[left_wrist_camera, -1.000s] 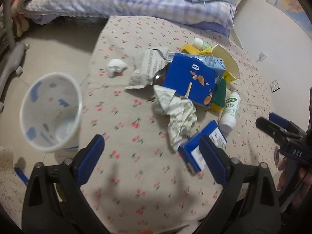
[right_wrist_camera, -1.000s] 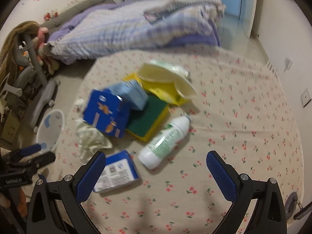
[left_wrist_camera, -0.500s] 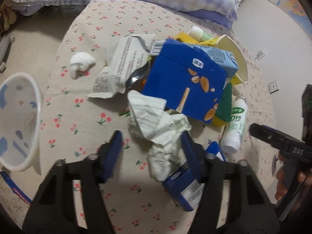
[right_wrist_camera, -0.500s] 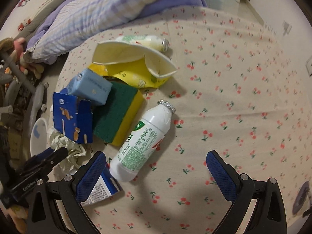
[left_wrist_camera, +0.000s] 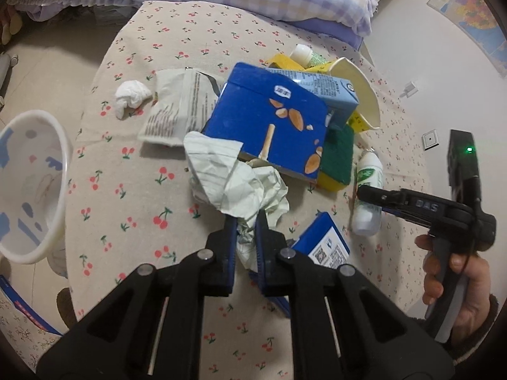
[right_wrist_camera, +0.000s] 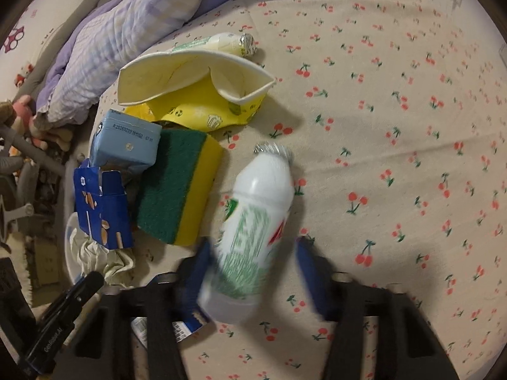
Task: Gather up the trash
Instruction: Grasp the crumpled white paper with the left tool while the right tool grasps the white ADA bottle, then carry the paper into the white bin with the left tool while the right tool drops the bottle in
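Two grippers work the cherry-print desk (left_wrist_camera: 177, 288) at once. We see our left gripper (left_wrist_camera: 246, 231) closing its fingers on the crumpled paper (left_wrist_camera: 240, 186), pinching the wad's near end just below the blue snack box (left_wrist_camera: 269, 129). Our right gripper (right_wrist_camera: 253, 272) is closing around the white bottle (right_wrist_camera: 253, 231), which lies between its fingers beside the green-and-yellow sponge (right_wrist_camera: 177, 186); blur hides whether both pads touch yet. A white bin (left_wrist_camera: 28, 186) waits at the desk's left edge.

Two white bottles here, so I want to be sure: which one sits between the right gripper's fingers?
The near bottle, lying beside the sponge; the other bottle lies behind the crushed paper cup.
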The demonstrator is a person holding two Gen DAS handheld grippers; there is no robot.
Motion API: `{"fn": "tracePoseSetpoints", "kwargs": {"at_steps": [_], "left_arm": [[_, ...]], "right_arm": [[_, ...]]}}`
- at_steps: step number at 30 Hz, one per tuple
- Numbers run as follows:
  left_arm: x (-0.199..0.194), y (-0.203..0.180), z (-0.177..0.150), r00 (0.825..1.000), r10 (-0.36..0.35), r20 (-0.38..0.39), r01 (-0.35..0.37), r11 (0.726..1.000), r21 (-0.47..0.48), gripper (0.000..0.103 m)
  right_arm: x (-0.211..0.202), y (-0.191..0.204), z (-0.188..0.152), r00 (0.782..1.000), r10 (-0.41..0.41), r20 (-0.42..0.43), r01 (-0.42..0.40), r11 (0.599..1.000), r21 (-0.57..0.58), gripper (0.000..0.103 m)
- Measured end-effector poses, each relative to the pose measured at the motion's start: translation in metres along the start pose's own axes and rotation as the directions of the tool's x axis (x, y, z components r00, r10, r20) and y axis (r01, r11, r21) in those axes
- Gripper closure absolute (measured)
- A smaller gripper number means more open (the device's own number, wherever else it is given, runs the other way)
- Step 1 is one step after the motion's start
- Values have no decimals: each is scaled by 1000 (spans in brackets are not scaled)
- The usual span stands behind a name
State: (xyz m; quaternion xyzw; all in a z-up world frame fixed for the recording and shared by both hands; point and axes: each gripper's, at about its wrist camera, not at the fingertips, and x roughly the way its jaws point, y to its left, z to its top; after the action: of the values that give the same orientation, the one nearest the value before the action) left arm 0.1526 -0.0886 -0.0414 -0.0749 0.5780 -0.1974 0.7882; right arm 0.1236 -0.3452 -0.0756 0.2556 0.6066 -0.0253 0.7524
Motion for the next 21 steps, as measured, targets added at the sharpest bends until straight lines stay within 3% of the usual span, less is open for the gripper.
{"fn": "tracePoseSetpoints", "kwargs": {"at_steps": [12,21], "left_arm": [[-41,12,-15,995,-88,52,88,996,-4,92],[-50,0,-35,994,-111,21,108,990,91,92]], "right_arm": [[-42,4,-14,994,43,96,-39,999,-38,65],[-63,22,-25,986,96,136,-87,994,-71,65]]}}
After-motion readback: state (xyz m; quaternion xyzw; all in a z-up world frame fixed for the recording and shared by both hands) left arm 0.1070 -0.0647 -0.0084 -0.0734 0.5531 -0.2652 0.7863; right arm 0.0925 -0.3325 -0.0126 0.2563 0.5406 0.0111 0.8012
